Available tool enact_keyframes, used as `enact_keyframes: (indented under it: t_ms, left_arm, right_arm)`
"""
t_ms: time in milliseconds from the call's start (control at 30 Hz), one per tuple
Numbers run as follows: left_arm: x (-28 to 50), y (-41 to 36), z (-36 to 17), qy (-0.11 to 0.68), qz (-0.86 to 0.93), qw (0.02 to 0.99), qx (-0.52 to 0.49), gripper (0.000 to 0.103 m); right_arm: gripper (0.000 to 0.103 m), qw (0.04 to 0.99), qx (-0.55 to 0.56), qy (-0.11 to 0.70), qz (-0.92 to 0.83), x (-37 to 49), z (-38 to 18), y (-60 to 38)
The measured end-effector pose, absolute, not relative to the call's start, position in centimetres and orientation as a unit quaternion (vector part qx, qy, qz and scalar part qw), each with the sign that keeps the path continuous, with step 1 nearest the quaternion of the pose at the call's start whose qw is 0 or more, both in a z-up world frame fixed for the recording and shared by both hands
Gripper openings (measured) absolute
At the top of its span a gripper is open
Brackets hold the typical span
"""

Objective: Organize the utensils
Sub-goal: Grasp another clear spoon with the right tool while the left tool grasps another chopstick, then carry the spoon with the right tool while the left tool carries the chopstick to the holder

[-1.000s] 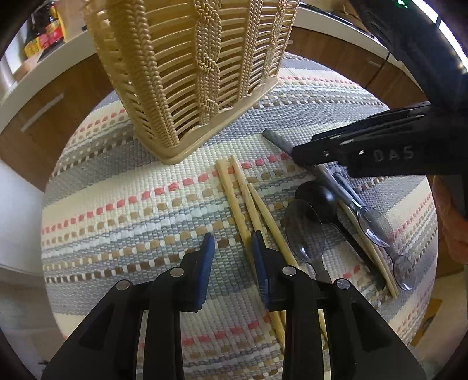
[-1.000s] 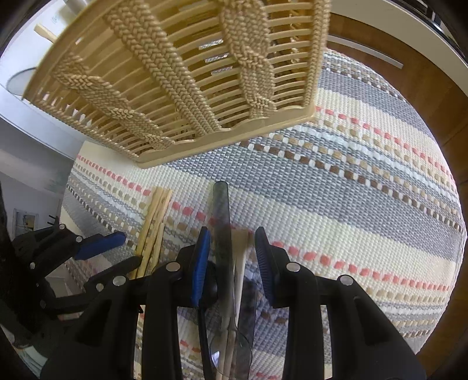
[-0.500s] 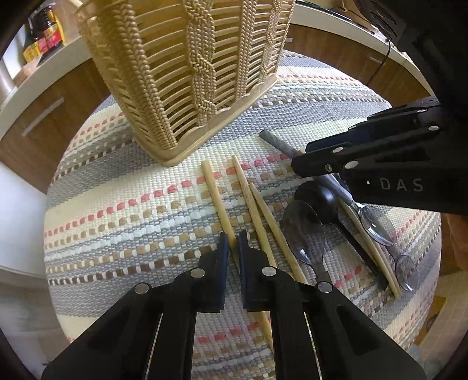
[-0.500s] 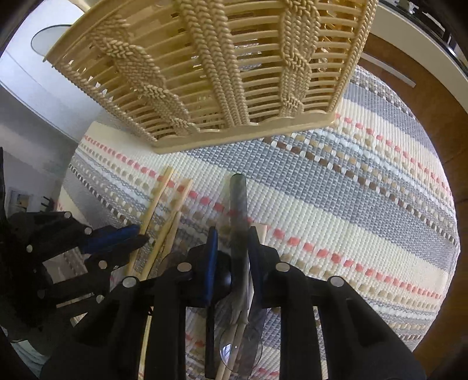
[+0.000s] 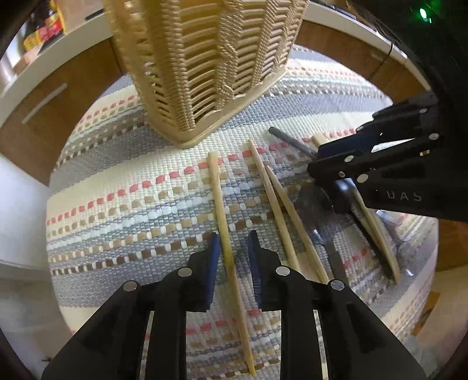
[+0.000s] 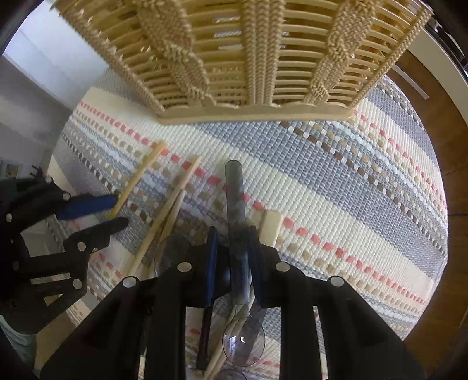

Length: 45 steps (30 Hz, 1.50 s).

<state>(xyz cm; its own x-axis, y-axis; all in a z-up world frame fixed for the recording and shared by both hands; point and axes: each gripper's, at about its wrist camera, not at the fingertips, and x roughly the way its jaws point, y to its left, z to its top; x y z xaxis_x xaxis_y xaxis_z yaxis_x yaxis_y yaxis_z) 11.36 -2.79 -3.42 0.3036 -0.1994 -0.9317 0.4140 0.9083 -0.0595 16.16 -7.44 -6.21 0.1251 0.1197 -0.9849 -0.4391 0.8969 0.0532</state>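
left tongs [image 5: 234, 251]: opening, astride chopstick [image 5: 223, 222] | right tongs [image 6: 232, 248]: clamping spoon [image 6: 238, 242]

On our left gripper [image 5: 232, 257] we see two matte black plastic fingers lined on their inner faces with ribbed blue pads [image 5: 212, 263], each arm built from angular struts and studded with round silver screw heads. Our right gripper [image 6: 231, 260] is the same build: black struts, silver screws, blue pads. Seen side-on from the left wrist view, its housing carries pale embossed letters, a thin dark cable runs along the black body behind it, and a small green light [image 5: 422, 13] glows near the top.
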Motion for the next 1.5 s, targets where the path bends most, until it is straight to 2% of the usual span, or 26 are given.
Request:
enact_keyframes:
  t_ms: [67, 100, 267, 400, 633, 833, 1067, 1267, 1500]
  left_arm:
    - [11.4, -3.3, -3.4, 0.56, -0.177, 0.801, 0.116, 0.01]
    - [11.5, -3.6, -3.4, 0.559, -0.168, 0.803, 0.124, 0.005]
    - [11.3, -3.6, -3.3, 0.539, -0.159, 0.82, 0.111, 0.004]
    - [9.5, -2.0, -0.6, 0.486, -0.195, 0.85, 0.051, 0.004]
    - [6.6, 0.9, 8.8, 0.348, -0.247, 0.904, -0.041, 0.004]
    - [6.6, 1.5, 15.3, 0.242, -0.247, 0.936, -0.072, 0.004]
    - [9.0, 1.9, 19.7, 0.137, -0.213, 0.961, -0.111, 0.004]
    - [11.9, 2.4, 19.8, 0.074, -0.165, 0.976, -0.121, 0.004]
    - [14.8, 2.1, 15.9, 0.054, -0.128, 0.983, -0.116, 0.004]
  right_arm:
    - [0.01, 0.744, -0.142, 0.628, 0.178, 15.8, -6.4, -6.9]
    - [0.01, 0.747, -0.156, 0.623, 0.172, 15.4, -6.4, -6.6]
    - [0.01, 0.762, -0.136, 0.605, 0.187, 13.8, -6.1, -6.8]
    - [0.01, 0.782, -0.102, 0.573, 0.223, 12.0, -3.8, -9.3]
    - [0.01, 0.838, -0.047, 0.459, 0.29, 8.0, 4.1, -12.2]
    - [0.01, 0.876, 0.017, 0.352, 0.329, 7.5, 12.4, -14.4]
    - [0.01, 0.906, 0.062, 0.251, 0.334, 10.4, 19.1, -18.1]
    - [0.01, 0.949, 0.055, 0.184, 0.249, 14.1, 21.1, -19.0]
    - [0.01, 0.968, 0.026, 0.168, 0.186, 20.0, 17.5, -18.6]
